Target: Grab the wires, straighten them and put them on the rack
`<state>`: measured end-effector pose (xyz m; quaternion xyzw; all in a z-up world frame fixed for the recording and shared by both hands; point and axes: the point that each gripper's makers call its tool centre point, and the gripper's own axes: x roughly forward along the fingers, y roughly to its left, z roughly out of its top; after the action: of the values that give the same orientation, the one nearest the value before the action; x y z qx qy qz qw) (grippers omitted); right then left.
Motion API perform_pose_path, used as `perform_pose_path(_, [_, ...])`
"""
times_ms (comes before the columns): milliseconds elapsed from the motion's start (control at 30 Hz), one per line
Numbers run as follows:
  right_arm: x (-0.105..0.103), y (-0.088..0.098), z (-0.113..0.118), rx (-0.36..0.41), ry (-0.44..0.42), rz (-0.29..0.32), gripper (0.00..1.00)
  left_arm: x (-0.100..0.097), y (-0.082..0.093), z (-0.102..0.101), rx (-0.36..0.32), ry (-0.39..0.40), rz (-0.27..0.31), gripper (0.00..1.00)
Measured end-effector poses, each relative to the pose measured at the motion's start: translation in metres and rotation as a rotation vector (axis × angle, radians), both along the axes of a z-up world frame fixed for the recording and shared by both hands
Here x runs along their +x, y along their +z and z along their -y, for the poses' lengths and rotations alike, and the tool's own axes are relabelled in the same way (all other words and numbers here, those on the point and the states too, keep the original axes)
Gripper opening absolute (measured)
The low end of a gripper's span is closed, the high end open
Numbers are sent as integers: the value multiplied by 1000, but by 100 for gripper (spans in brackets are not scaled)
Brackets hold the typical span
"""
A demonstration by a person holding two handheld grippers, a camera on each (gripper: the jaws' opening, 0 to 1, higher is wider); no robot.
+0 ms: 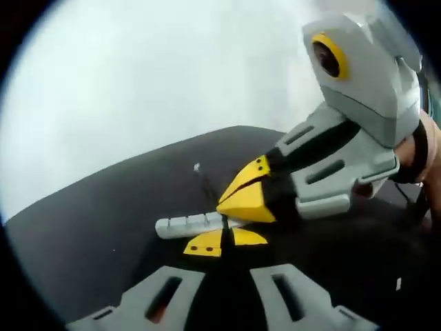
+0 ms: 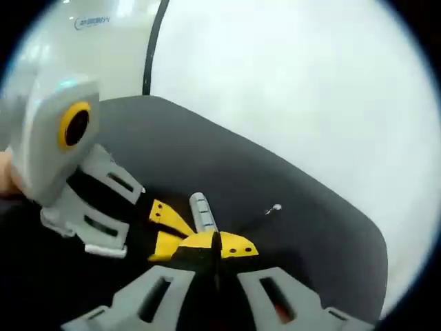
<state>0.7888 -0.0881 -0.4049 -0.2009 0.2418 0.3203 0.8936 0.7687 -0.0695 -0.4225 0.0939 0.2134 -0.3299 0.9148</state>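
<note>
The round dark charcoal table [image 1: 96, 214] is plain and matte, set against a pale whitish floor [image 1: 138, 76]. On it lies a thin black wire [image 1: 204, 185] ending in a small silvery plug [image 2: 275, 207], beside a light grey ridged connector [image 1: 189, 224]. Each grey plastic gripper [image 1: 223, 243] carries black inner padding and yellow tips with small black dots; the right gripper [image 2: 218, 247] matches.

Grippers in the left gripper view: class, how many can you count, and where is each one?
2. The left gripper rises from the bottom, its yellow tips closed on a thin black wire. The right gripper reaches in from the right, yellow tips meeting beside a grey connector.
</note>
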Motion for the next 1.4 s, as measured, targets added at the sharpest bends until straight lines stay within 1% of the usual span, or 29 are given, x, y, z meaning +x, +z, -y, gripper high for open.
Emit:
perform_pose_path(33, [1,5,0,-43,21,48,0,0,0,1,-1,-1,-4,0])
perform_pose_path(133, [-2,2,-12,-81,59,68,0,-1,0,1,6,-3,4,0])
perform_pose_path(267, [-1,4,-16,-92,64,74,0,-1,0,1,12,-7,16,0])
perform_pose_path(300, [-2,-1,-14,-89,41,31,0,-1,0,1,13,-7,17,0])
perform_pose_path(333, [2,3,-14,-61,25,70,0,-1,0,1,13,-8,16,0])
perform_pose_path(367, [-2,0,-11,-87,33,43,0,-1,0,2,13,-7,16,0])
perform_pose_path(433, [-4,-2,-12,-109,45,52,0,-1,0,2,14,-7,17,0])
perform_pose_path(467, [-3,0,-12,-123,78,64,0,-1,0,2,12,-7,17,0])
perform_pose_path(500, [-3,0,-10,-87,69,46,0,-1,0,2,9,-6,16,0])
perform_pose_path(533, [-2,2,-5,-48,20,27,0,-1,0,1,4,-7,11,0])
perform_pose_path(567, [3,5,-1,-52,-6,60,0,-1,0,1,1,-7,9,0])
perform_pose_path(633, [-2,-1,-4,-67,21,35,0,-2,0,1,-3,-7,7,0])
perform_pose_path(667, [-1,1,-6,-58,21,50,0,-2,0,1,-3,-8,6,0])
perform_pose_path(733, [-3,3,-13,0,24,37,0,-2,0,1,-7,-8,2,0])
perform_pose_path(800, [-1,8,-13,-5,13,55,0,-2,0,1,-7,-8,3,0])
perform_pose_path(833, [-3,4,-13,-34,21,34,0,-2,0,1,-5,-8,4,0])
perform_pose_path(867, [-2,0,-9,-75,14,37,0,-2,0,1,-2,-9,6,0])
perform_pose_path(967, [-3,3,-11,-47,19,48,0,-2,0,1,0,-8,8,0])
perform_pose_path(1000, [-1,7,-14,-19,20,60,0,-2,0,1,0,-9,9,0])
perform_pose_path(1067, [2,10,-18,3,20,48,0,-2,0,1,-2,-8,7,0])
perform_pose_path(1100, [0,4,-18,-19,21,28,0,-2,0,2,-3,-8,5,0])
perform_pose_path(1133, [0,0,-13,-55,15,36,0,-2,0,2,-1,-7,4,0])
perform_pose_path(1167, [0,3,-15,-33,16,46,0,-2,0,2,1,-6,6,0])
perform_pose_path(1200, [3,4,-14,-56,17,52,0,-2,0,2,3,-7,8,0])
perform_pose_path(1233, [5,3,-8,-118,15,67,0,-1,0,2,4,-6,9,0])
perform_pose_path(1267, [3,3,-6,-144,5,88,0,-1,0,2,4,-7,10,0])
perform_pose_path(1333, [-1,1,-12,-75,16,55,0,-1,0,2,3,-7,10,0])
perform_pose_path(1367, [0,3,-13,-52,16,56,0,-1,0,2,4,-7,9,0])
perform_pose_path(1400, [0,3,-10,-67,12,61,0,0,0,2,6,-8,10,0])
